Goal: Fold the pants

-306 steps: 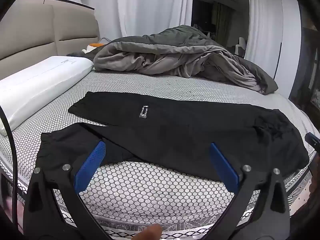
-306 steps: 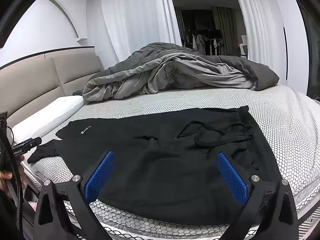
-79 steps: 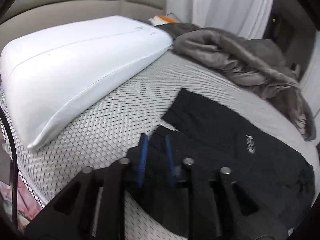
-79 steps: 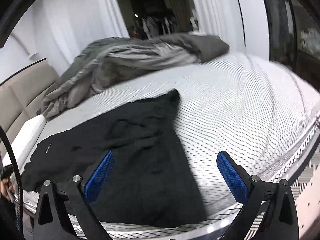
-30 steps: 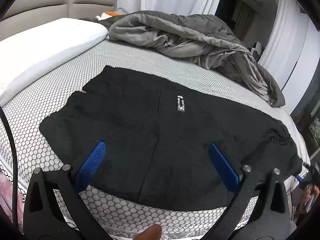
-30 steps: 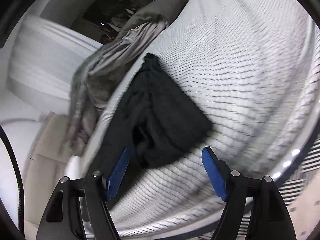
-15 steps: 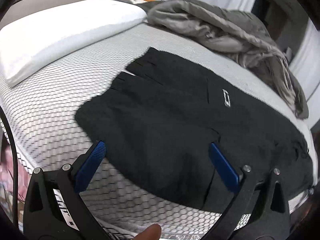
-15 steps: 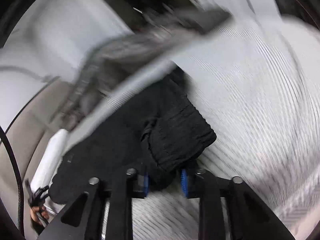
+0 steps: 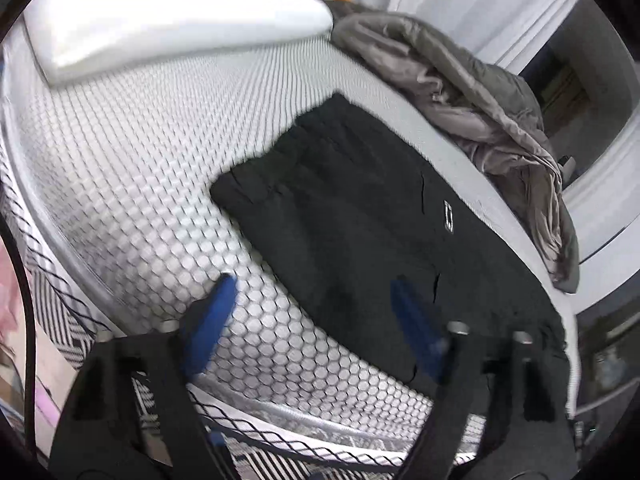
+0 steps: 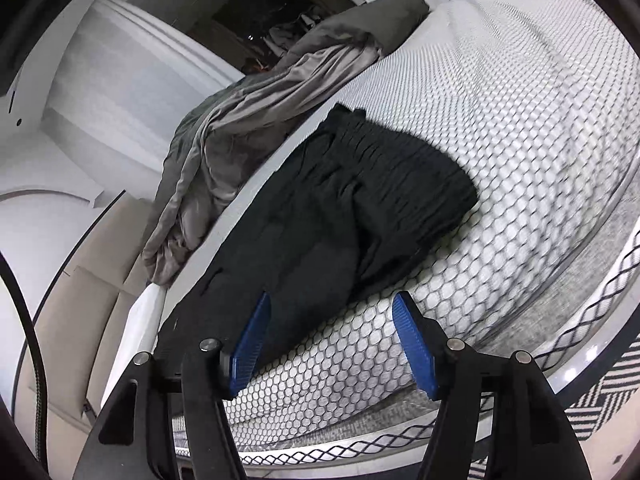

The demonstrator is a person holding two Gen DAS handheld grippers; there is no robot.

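The black pants (image 9: 360,208) lie folded lengthwise on the honeycomb mattress (image 9: 120,140), a small white logo (image 9: 448,216) facing up. My left gripper (image 9: 316,320) hovers over their near edge by the leg end. Its jaws are closing, the right pad over the cloth and the left pad over bare mattress, neither pressing on it. In the right wrist view the pants (image 10: 320,208) end in a bunched waistband (image 10: 408,184). My right gripper (image 10: 332,344) is just in front of their near edge, jaws opening, holding nothing.
A crumpled grey duvet (image 9: 480,92) (image 10: 248,120) lies behind the pants. A white pillow (image 9: 168,12) sits at the head end by the beige headboard (image 10: 80,300). The bed's edge runs just under both grippers, above the zigzag-patterned floor (image 10: 600,400).
The left gripper has swung left toward the leg end, rolled, and its jaws have narrowed. The right gripper, nearly shut at the waistband edge half a second ago, has opened again.
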